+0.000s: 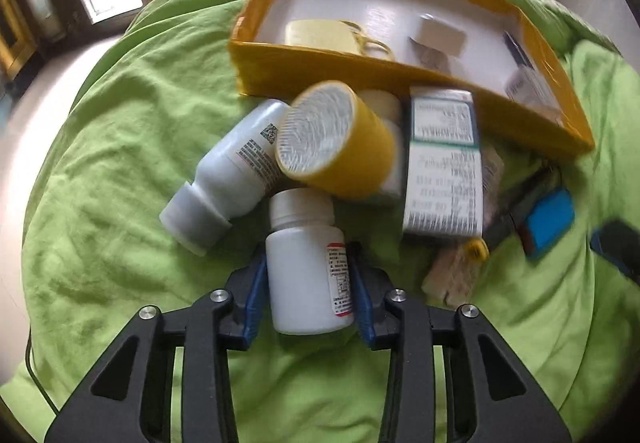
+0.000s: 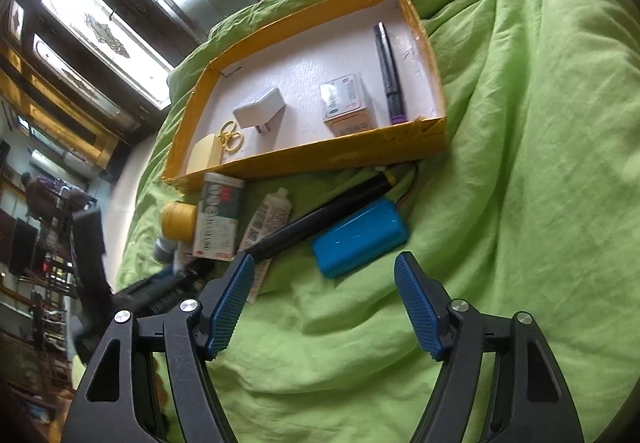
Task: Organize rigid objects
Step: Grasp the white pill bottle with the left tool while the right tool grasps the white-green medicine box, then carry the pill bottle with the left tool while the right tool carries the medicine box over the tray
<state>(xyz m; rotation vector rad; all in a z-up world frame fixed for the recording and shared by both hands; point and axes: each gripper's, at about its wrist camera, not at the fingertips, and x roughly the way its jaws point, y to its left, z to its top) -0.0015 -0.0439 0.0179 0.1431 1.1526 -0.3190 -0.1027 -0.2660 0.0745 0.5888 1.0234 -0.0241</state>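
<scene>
My left gripper [image 1: 309, 257] is shut on a small white pill bottle [image 1: 306, 263] with a red-edged label, held over the green blanket. In front of it lie a larger white bottle [image 1: 228, 171], a yellow tape roll [image 1: 336, 139] and a white medicine box [image 1: 444, 163]. Beyond them is the yellow-walled tray [image 1: 320, 69]. My right gripper [image 2: 324, 263] is open and empty just short of a blue battery pack [image 2: 360, 237] and a black tube [image 2: 320, 217]. The tray [image 2: 304, 159] holds a white charger [image 2: 260, 109], yellow scissors [image 2: 231, 137], a small box [image 2: 346, 103] and a dark pen [image 2: 388, 73].
A green blanket [image 2: 520, 163] covers the bed under everything. A small tube [image 2: 268, 221] and the medicine box [image 2: 218, 215] lie by the tray's near wall. Windows and dark furniture stand off the bed's left side. The blue battery pack [image 1: 548, 215] also shows in the left wrist view.
</scene>
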